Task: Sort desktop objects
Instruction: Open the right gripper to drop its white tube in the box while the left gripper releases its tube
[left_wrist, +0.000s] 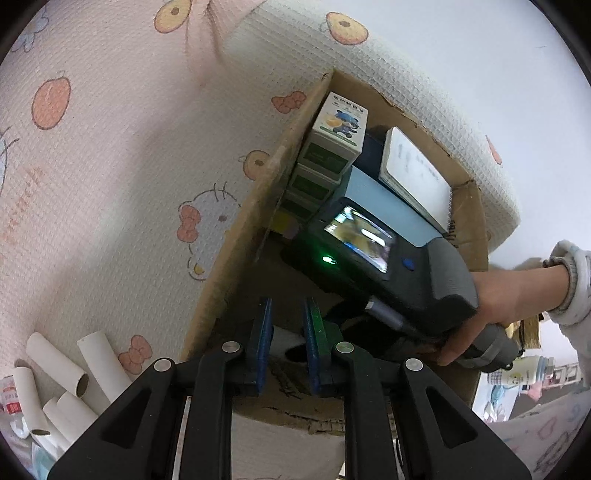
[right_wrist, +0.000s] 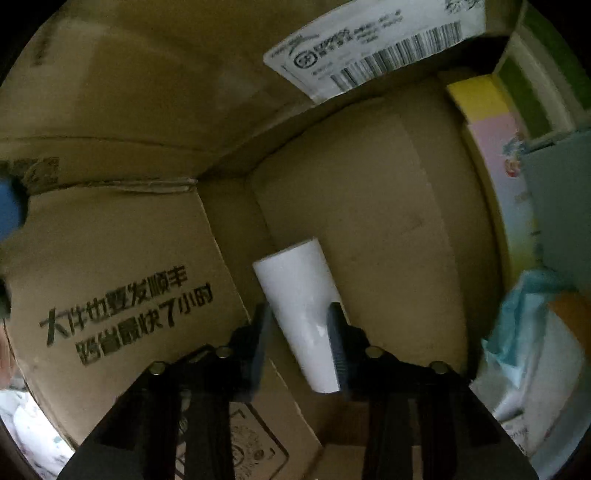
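Inside the box (right_wrist: 110, 229), the right gripper (right_wrist: 301, 343) is clamped on a white tube (right_wrist: 299, 295).
Its jaws pinch the tube's lower half just above the box floor, so the placing step looks nearly done; next it needs to let go and lift clear. The left gripper (left_wrist: 288, 343) hovers at the box rim, jaws narrowly apart, holding nothing. More tubes (left_wrist: 62, 369) wait on the bed (left_wrist: 110, 147).
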